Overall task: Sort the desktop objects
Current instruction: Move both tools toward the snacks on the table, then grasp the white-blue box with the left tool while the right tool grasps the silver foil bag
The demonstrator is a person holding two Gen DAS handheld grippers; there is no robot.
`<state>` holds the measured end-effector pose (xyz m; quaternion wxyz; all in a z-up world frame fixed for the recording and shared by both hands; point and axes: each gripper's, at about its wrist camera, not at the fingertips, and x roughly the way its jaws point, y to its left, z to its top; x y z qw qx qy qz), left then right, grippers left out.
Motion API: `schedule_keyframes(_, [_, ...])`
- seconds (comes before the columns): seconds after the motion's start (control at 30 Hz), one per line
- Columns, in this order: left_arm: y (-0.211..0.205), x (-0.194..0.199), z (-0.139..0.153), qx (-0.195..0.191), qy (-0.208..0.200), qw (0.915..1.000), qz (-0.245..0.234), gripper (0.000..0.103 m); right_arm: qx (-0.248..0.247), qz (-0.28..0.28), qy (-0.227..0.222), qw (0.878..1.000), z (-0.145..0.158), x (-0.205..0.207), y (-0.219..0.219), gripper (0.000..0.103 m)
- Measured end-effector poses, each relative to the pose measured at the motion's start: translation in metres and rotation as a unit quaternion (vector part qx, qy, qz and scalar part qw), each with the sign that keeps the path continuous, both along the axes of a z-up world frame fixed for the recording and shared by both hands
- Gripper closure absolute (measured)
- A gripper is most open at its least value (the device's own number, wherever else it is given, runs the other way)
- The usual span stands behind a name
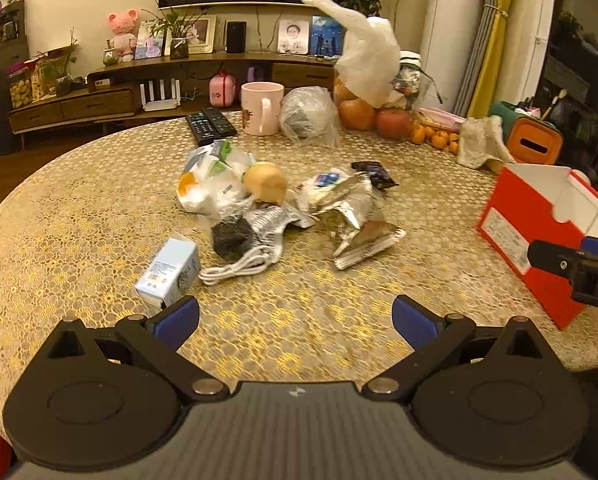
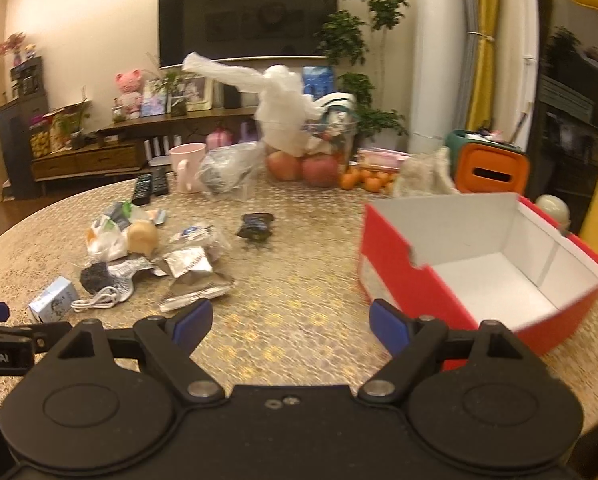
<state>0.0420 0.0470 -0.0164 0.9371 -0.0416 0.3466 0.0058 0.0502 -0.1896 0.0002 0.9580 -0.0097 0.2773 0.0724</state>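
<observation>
A pile of small items lies mid-table: a light blue carton (image 1: 167, 273), a white cable (image 1: 239, 267), a dark scrubber (image 1: 231, 237), foil wrappers (image 1: 349, 210), a tan round toy (image 1: 265, 181) and plastic bags (image 1: 207, 184). A red box (image 2: 487, 268), open and white inside, stands at the right. My left gripper (image 1: 295, 320) is open and empty, just near of the carton. My right gripper (image 2: 291, 326) is open and empty, between the pile (image 2: 187, 264) and the box. The right gripper also shows at the left wrist view's right edge (image 1: 571, 264).
At the table's back stand a pink mug (image 1: 261, 108), two remotes (image 1: 211, 124), a bagged item (image 1: 309, 118), apples (image 1: 373, 116) under a white bag, small oranges (image 1: 435, 136), a crumpled cloth (image 1: 481, 142) and an orange-green container (image 1: 529, 136). A dark wrapper (image 2: 255, 226) lies apart.
</observation>
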Motion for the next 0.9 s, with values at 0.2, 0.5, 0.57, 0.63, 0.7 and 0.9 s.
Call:
schedule_keyframes(0.2, [0.023,0.023,-0.012,0.012,0.007,0.9998,0.016,0.0,-0.006,0.026,0.015,1.0,-0.007,0.036,0.023,0.018])
schedule_keyframes(0.5, [0.059,0.051,-0.029,0.028,0.017,0.9985,0.043,0.0,-0.018,0.062,0.035,0.997,-0.025,0.085,0.052,0.018])
schedule_keyframes(0.57, [0.066,0.056,-0.031,0.029,0.019,0.9984,0.045,0.0,-0.021,0.067,0.042,0.997,-0.031,0.094,0.057,0.018])
schedule_keyframes(0.63, [0.074,0.061,-0.032,0.029,0.019,0.9982,0.05,0.0,-0.023,0.073,0.049,0.996,-0.036,0.102,0.061,0.018])
schedule_keyframes(0.7, [0.08,0.066,-0.033,0.03,0.018,0.9981,0.052,0.0,-0.026,0.078,0.054,0.995,-0.041,0.11,0.066,0.018])
schedule_keyframes(0.9, [0.093,0.075,-0.044,0.023,0.031,0.9984,0.042,0.0,-0.034,0.107,0.068,0.991,-0.053,0.133,0.082,0.018])
